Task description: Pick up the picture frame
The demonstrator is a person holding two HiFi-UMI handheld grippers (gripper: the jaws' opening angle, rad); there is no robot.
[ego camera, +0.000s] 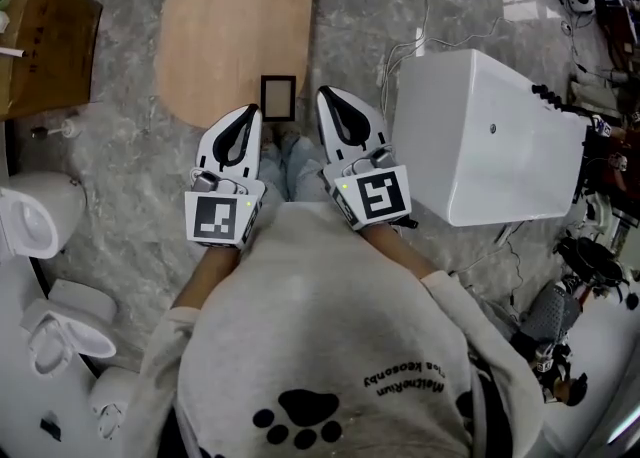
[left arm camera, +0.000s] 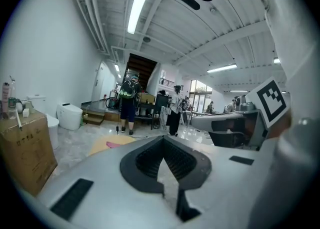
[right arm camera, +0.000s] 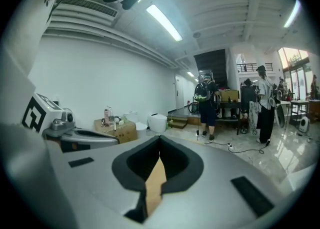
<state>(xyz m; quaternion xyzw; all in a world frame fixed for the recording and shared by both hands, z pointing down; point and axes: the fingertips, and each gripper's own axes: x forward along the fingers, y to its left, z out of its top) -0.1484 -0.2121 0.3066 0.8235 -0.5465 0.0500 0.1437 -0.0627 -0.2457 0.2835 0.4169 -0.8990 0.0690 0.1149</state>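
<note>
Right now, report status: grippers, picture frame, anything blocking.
Left gripper shut, empty. Right gripper shut, empty. Picture frame on table's near edge, untouched, just ahead between both. Nothing blocking it.

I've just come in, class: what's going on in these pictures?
A person holds a gripper in each hand, out in front of the body. The left gripper and the right gripper both have their jaws shut on nothing. The picture frame sits untouched at the near end of a wooden table, between the two gripper tips. It is not yet picked up.
</note>
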